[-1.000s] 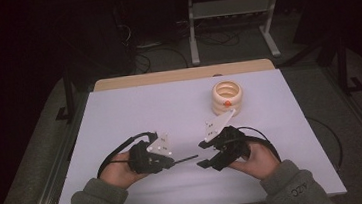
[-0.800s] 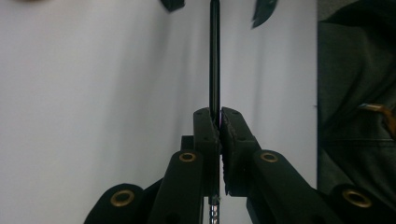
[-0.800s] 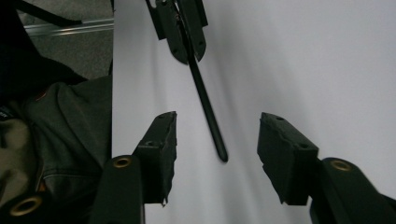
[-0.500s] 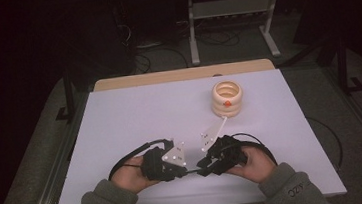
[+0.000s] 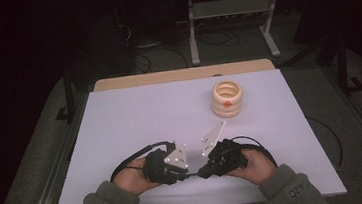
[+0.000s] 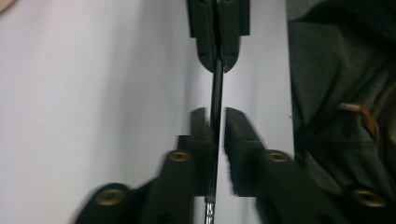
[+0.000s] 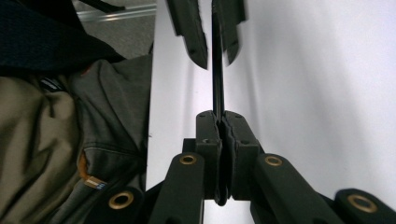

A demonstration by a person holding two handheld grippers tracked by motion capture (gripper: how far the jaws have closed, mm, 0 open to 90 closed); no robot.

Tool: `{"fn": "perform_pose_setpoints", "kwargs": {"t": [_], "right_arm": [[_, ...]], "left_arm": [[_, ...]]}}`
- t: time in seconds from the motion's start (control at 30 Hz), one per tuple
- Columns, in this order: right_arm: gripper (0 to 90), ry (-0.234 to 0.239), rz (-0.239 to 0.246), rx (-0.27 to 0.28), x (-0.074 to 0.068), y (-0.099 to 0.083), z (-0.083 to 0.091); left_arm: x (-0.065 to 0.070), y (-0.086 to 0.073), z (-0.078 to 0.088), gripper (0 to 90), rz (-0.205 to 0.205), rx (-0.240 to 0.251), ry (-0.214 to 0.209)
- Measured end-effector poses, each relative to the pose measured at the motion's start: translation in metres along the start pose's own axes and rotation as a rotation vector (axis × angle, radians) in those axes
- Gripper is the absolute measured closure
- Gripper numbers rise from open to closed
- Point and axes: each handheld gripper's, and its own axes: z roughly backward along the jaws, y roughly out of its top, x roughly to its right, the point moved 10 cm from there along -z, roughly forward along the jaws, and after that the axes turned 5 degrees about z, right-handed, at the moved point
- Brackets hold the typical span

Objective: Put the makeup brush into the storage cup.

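Gripping thin black rod, seemingly both hand-held grippers.

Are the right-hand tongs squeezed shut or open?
Shut: the right tongs press both jaws onto a thin black rod, no gap showing.

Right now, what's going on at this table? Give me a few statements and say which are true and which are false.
1. A thin black rod runs between the two grippers. True.
2. The right gripper has its jaws shut on the rod. True.
3. The left gripper clamps the rod tight. False: its jaws stand a little apart around the rod.
4. The stack of rings sits between the hands. False: it stands farther back, towards the right of the table.
5. The rings are blue. False: they are cream, with a small orange spot.
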Motion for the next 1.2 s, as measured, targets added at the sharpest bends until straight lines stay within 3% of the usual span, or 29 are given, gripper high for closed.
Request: {"fn": "perform_pose_setpoints", "kwargs": {"t": [0.13,0.17,0.27,0.43,0.57,0.7,0.77,0.87,1.03,1.2], "right_arm": [[84.5,-0.011,-0.030,-0.003,0.003,-0.005,0.000],[84.4,-0.015,-0.040,-0.003,0.004,-0.006,0.000],[84.4,-0.033,-0.074,-0.004,0.009,-0.011,0.001],[84.3,-0.098,-0.146,0.016,0.022,-0.013,0.008],[84.3,-0.141,-0.173,0.057,0.028,-0.008,0.017],[84.3,-0.176,-0.184,0.102,0.029,0.000,0.023],[84.2,-0.184,-0.186,0.129,0.029,0.004,0.025],[84.2,-0.194,-0.199,0.169,0.027,0.010,0.027],[84.3,-0.196,-0.218,0.203,0.026,0.013,0.019],[84.2,-0.176,-0.238,0.213,0.026,0.011,0.007]], "left_arm": [[-0.003,-0.004,0.006,70.0,0.047,0.054,0.003],[-0.003,-0.003,0.007,68.0,0.076,0.087,0.005],[-0.006,-0.007,0.013,64.0,0.131,0.129,0.002],[-0.013,-0.020,0.012,63.1,0.211,0.143,0.005],[-0.015,-0.025,0.008,54.3,0.295,0.193,-0.053],[-0.020,-0.028,0.001,52.1,0.345,0.211,-0.063],[-0.025,-0.028,-0.001,51.3,0.366,0.221,-0.052],[-0.032,-0.024,0.001,48.3,0.426,0.281,-0.037],[-0.042,-0.021,0.007,51.3,0.496,0.354,0.001],[-0.047,-0.022,0.009,54.5,0.514,0.363,0.029]]}}
